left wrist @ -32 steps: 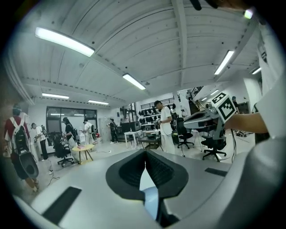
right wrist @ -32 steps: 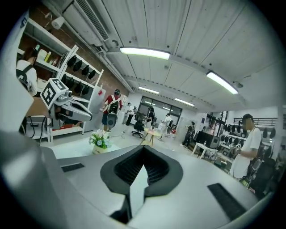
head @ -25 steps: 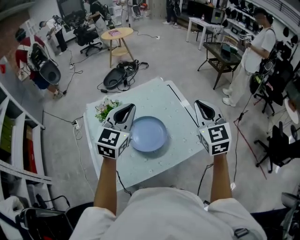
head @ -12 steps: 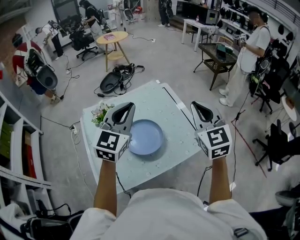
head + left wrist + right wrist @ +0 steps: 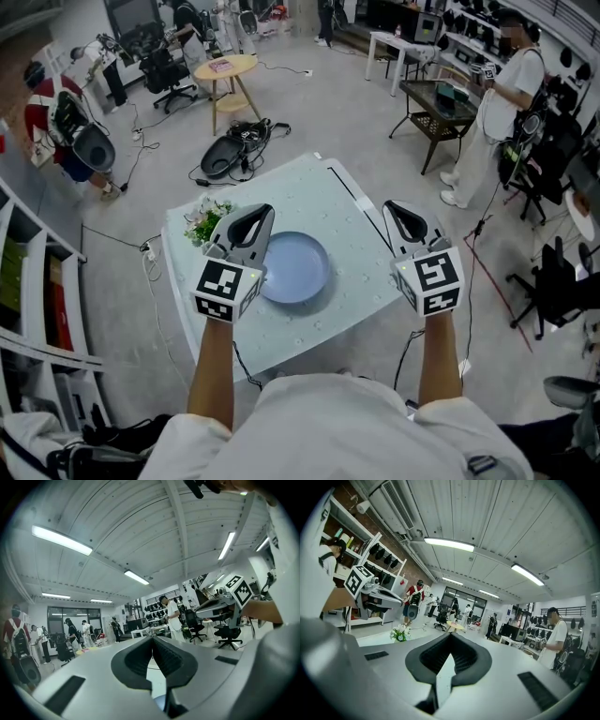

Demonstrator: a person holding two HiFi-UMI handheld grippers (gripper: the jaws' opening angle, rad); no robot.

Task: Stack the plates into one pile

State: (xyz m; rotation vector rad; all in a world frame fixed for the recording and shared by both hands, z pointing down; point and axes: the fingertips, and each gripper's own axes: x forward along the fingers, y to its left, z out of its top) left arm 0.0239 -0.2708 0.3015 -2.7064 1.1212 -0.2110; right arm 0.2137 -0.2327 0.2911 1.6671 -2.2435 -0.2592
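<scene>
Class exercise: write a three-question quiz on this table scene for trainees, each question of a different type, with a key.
1. Multiple choice: in the head view, what lies on the table between the left gripper and the right gripper? A) a blue plate B) a red cup C) a book
2. True or false: both grippers are shut, with nothing between their jaws.
3. Fill in: the flowers stand nearer the ___ gripper.
Key: 1 A; 2 true; 3 left.
</scene>
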